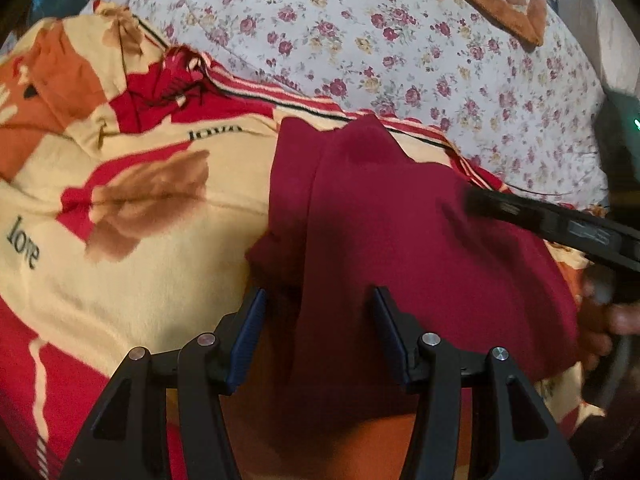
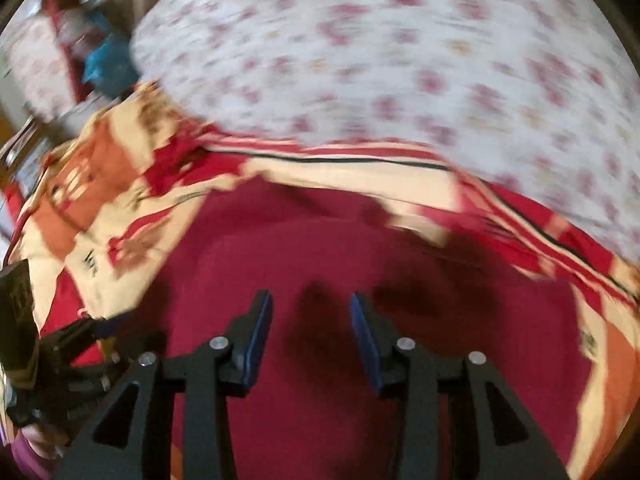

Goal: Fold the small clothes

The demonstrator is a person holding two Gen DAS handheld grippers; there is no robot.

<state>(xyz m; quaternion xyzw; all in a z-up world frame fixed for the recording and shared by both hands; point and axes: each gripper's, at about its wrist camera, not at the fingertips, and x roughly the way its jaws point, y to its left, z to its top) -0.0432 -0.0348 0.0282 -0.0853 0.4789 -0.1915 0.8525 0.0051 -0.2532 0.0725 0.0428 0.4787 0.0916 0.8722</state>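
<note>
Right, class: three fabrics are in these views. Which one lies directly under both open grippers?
The plain maroon garment: no pattern at all. It lies on the cream-and-red blanket printed with "love"; the white floral sheet lies farther back.

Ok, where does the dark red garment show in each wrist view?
Left wrist: dark red garment fills centre and right, ahead of the open left gripper.
Right wrist: it spreads across the lower centre under the open right gripper.
Shared landmark: the cream-and-red blanket's black-lined striped border, just beyond the garment.
</note>
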